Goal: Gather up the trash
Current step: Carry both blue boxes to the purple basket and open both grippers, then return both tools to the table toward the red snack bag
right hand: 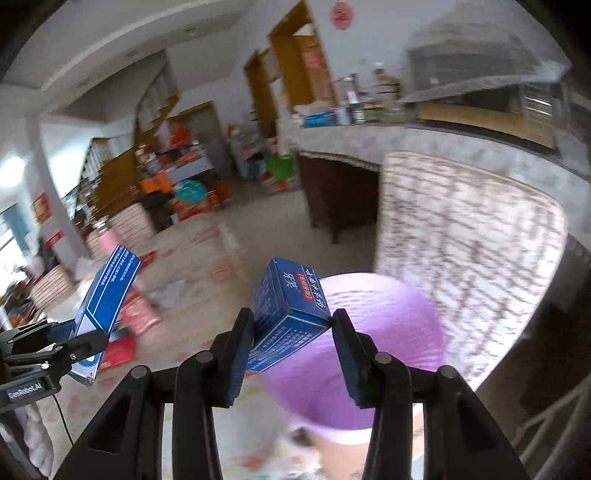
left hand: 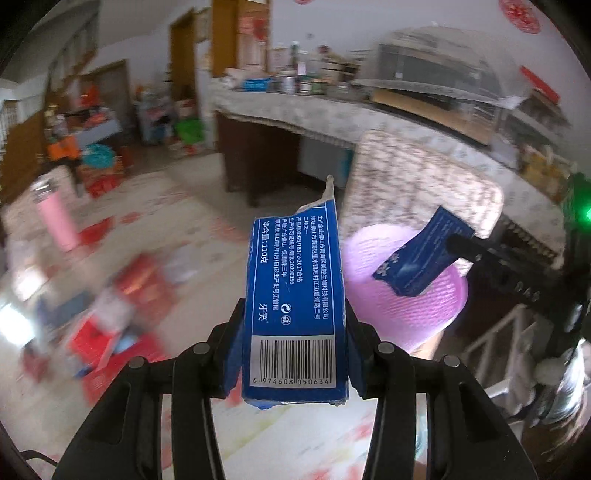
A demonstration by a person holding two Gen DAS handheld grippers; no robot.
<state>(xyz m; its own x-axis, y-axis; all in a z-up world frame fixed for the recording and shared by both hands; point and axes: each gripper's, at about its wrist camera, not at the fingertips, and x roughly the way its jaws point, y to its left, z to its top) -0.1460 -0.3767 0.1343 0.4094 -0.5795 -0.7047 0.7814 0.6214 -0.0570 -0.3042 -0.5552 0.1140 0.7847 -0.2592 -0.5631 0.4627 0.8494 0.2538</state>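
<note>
Both tongs loaded. Left tongs clamped on long blue box, barcode end low, long axis running up frame centre. Right tongs pinching smaller blue box cornerwise. Purple bin sits lower centre, right behind right tongs, so closer to those; in left view, off right of centre.

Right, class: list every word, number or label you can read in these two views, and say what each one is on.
"6 974608 050634": under the barcode on the left box.
"110克": same box.
"牙笑": same box; its other small print is too fine to read.
"GenRobot.AI": left gripper body.
Right box: lettering too blurred.
Red wall sign: unreadable.
</note>
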